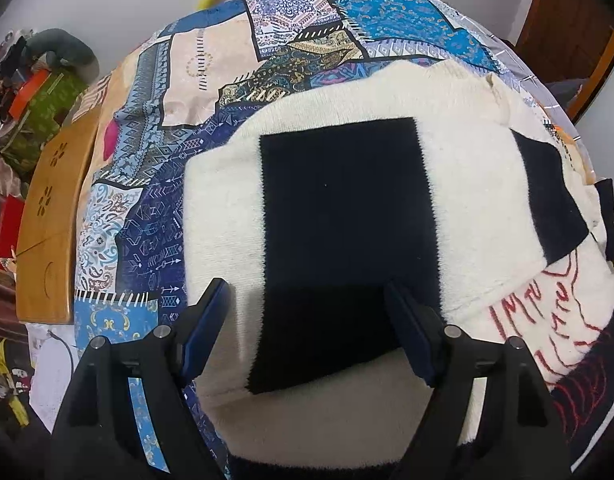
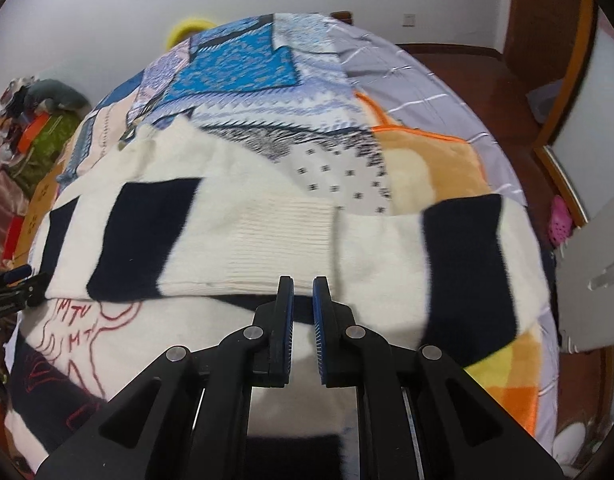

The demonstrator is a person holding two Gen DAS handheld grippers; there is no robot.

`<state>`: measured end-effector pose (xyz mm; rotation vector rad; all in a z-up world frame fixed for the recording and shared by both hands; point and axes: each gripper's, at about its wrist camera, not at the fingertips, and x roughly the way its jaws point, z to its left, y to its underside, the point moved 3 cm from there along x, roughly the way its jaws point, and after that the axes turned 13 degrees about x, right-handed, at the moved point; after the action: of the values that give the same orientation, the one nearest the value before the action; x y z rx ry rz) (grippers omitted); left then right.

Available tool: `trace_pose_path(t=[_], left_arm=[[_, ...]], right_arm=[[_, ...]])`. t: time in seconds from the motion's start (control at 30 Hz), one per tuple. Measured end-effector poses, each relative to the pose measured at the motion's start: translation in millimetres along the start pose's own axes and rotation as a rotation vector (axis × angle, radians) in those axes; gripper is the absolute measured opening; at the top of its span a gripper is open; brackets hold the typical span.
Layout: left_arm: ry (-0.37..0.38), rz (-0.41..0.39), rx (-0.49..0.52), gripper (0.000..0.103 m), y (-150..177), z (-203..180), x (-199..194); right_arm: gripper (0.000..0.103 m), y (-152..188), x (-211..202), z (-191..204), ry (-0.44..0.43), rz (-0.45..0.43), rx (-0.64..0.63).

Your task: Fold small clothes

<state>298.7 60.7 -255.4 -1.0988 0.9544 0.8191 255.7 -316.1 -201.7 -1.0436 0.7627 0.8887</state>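
A cream knit sweater with navy blocks lies spread on the bed, red "MTV" stitching on its body. My left gripper hangs open just over one navy block, one finger over cream knit and the other over navy, nothing pinched. In the right wrist view a ribbed cream cuff lies folded across the sweater, between two navy blocks. My right gripper is shut right above the fold's near edge; I see no cloth between its pads. The left gripper shows at the far left edge.
The sweater rests on a blue patchwork bedsheet. An orange-edged plush blanket lies to the right. A wooden board and piled clutter flank the bed's left side. A pink clog sits on the wooden floor.
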Motion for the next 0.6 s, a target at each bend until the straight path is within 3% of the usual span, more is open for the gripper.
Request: trace_pose_path(t=[0.23, 0.3, 0.4, 0.6], left_arm=[[-0.009, -0.078, 0.023, 0.079, -15, -10, -31], [-0.006, -0.117, 0.034, 0.079, -24, -17, -44], [-0.005, -0.165, 0.054, 0.079, -36, -27, -59], [0.009, -0.244, 0.080, 0.079, -61, -54, -78]], right_arm=[[0.009, -15, -39, -33, 0.040, -0.093, 0.036], [0.013, -20, -48, -42, 0.052, -0.116, 0.049], [0.031, -26, -64, -62, 0.080, -0.166, 0.077], [0.035, -26, -76, -102, 0.127, -0.189, 0.134]])
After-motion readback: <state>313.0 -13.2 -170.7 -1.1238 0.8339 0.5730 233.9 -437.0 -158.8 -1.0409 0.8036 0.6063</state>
